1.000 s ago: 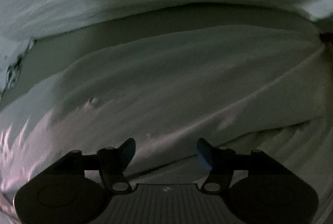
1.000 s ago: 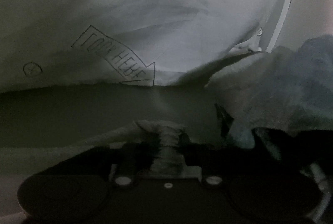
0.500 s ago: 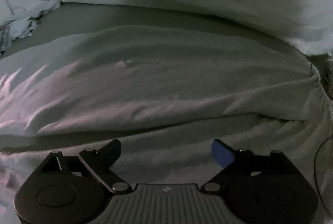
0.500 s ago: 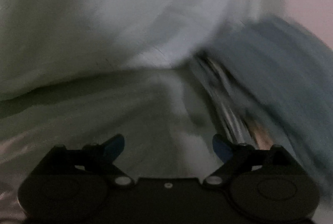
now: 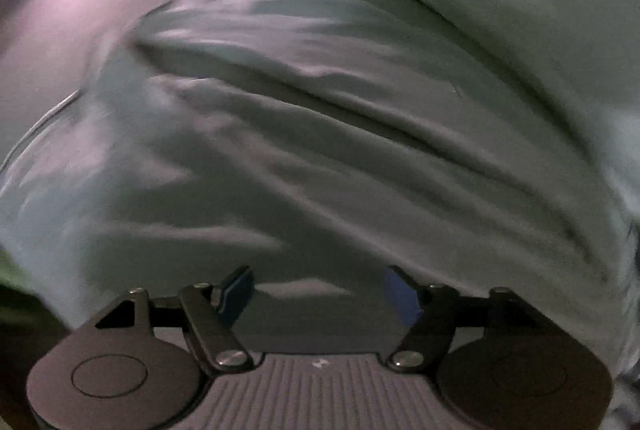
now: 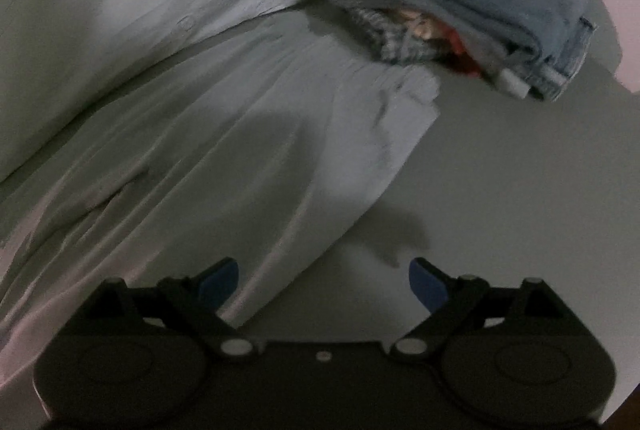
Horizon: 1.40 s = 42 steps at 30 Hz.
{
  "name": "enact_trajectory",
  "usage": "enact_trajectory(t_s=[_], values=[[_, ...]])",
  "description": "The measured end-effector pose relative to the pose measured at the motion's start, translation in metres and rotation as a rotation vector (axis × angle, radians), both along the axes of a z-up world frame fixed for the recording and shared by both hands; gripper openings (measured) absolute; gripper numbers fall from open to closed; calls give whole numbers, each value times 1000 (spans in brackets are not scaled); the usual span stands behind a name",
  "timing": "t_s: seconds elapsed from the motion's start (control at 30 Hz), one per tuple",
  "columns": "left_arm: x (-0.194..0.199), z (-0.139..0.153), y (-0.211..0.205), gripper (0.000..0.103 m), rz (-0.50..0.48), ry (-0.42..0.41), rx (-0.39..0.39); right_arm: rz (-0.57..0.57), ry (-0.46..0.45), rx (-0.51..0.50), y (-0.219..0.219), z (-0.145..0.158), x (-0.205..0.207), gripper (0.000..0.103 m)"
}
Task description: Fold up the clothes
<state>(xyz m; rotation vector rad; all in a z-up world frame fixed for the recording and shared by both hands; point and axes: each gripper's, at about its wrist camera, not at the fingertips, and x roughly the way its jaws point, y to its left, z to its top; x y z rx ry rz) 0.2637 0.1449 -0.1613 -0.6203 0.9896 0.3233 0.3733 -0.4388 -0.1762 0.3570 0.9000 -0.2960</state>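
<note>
A pale, creased garment [image 6: 248,166] lies spread on a flat pale surface, its right edge running down toward my right gripper [image 6: 324,280]. That gripper hovers over the garment's lower right edge, open, with nothing between its blue pads. In the left wrist view the same pale cloth [image 5: 320,134] fills the blurred picture in long wrinkles. My left gripper [image 5: 320,290] is above it, its jaws closing but still apart, nothing pinched between them.
A stack of folded clothes [image 6: 460,2], blue denim on top with checked and red cloth under it, sits at the upper right. A big white pillow or bedding [image 6: 100,10] lies along the far left. Bare surface [image 6: 520,190] extends to the right of the garment.
My right gripper let go of the bunched cloth it pinched, opened wide and pulled back toward the garment's edge. My left gripper swept sideways and rolled, opening wider then narrowing.
</note>
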Motion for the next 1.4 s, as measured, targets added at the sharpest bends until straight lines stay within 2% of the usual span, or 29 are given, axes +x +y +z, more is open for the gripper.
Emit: enact_trajectory(t_s=[0.1, 0.23, 0.33, 0.43, 0.57, 0.67, 0.73, 0.83, 0.9, 1.0, 1.13, 1.2, 1.3, 1.4], values=[[-29, 5, 32, 72, 68, -69, -55, 29, 12, -9, 25, 2, -1, 93], [-68, 7, 71, 72, 102, -108, -31, 87, 15, -28, 57, 9, -10, 93], [-95, -4, 99, 71, 157, -107, -100, 116, 30, -41, 77, 13, -24, 93], [-113, -15, 115, 66, 184, -131, -210, 122, 44, -46, 92, 15, -34, 93], [-121, -29, 118, 65, 169, -165, -344, 114, 50, -34, 101, 16, -38, 93], [-110, -38, 117, 60, 129, -153, -373, 118, 43, -15, 109, 16, -38, 93], [-106, -39, 115, 59, 100, -155, -385, 175, 26, -37, 124, 19, -40, 83], [-97, -43, 113, 57, 69, -139, -390, 379, -3, -207, 171, 28, -46, 71], [-92, -46, 113, 56, 59, -129, -403, 576, -39, -353, 216, 30, -55, 63], [-88, -50, 111, 56, 45, -120, -412, 866, -115, -433, 276, 33, -72, 54], [-88, -54, 115, 57, 52, -125, -435, 1253, -201, -456, 347, 30, -98, 44], [-89, -57, 117, 57, 64, -131, -454, 1424, -236, -447, 377, 25, -109, 42], [-92, -58, 118, 57, 66, -135, -462, 1614, -263, -429, 414, 16, -119, 41], [-94, -57, 119, 57, 64, -139, -466, 1750, -280, -450, 444, 4, -127, 41]])
